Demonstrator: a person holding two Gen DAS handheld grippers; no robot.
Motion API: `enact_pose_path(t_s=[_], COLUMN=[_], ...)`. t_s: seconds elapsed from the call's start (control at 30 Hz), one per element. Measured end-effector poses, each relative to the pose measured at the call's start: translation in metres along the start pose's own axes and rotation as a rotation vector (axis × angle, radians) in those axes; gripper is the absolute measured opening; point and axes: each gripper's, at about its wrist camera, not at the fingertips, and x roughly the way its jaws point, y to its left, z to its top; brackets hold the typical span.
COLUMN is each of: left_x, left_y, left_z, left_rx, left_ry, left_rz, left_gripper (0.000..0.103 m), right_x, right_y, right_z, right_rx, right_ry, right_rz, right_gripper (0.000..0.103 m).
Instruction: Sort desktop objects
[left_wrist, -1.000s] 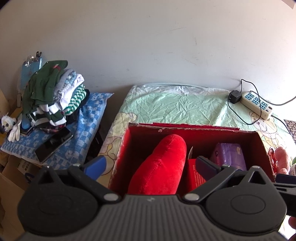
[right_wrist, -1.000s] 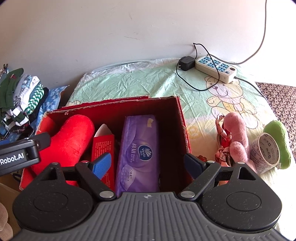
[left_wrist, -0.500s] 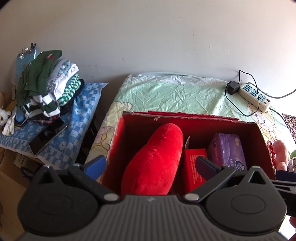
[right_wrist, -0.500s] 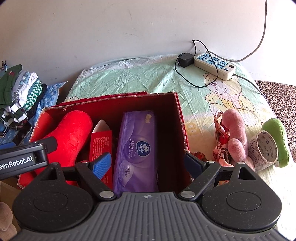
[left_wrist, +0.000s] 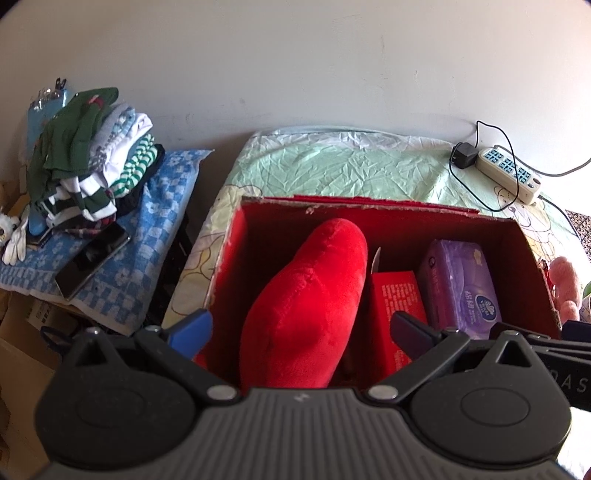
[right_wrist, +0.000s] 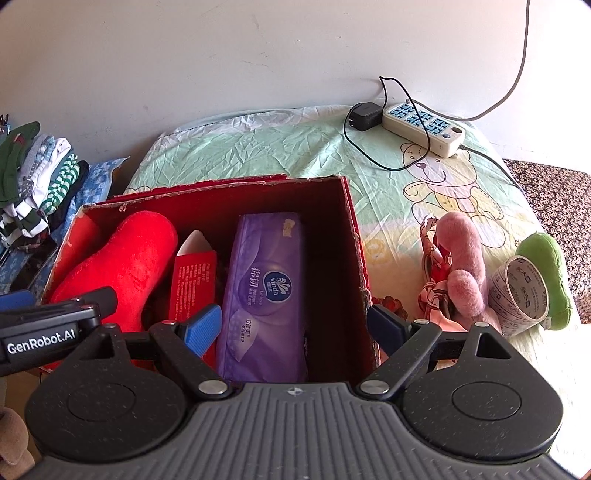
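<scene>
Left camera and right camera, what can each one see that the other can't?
Only the left camera shows the phone lying on the blue checked cloth.

Only the right camera shows the tape roll leaning against the green toy.

Both show the red box holding the red plush, a small red carton and the purple tissue pack, plus the power strip. The left gripper and right gripper are both open.

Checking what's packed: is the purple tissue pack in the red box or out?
In. The purple tissue pack lies inside the red box, beside the red carton.
</scene>
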Motion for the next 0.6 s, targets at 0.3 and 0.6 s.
enact_pose_path(t_s=[0.3, 0.6], left_x=[0.0026, 0.0042], left_y=[-0.0007, -0.0019], left_z=[-0.0041, -0.0081], left_rx=[0.005, 0.014], left_ry=[0.022, 0.033], left_rz=[0.009, 0.018], left_gripper=[0.102, 0.102], right_x=[0.0008, 0.0014], right_y=[0.0033, 0.005], right_z=[-0.0003, -0.0013], right_rx=[-0.027, -0.052], right_ry=[0.006, 0.014], right_rz=[-0.008, -0.012], right_gripper=[0.089, 0.089])
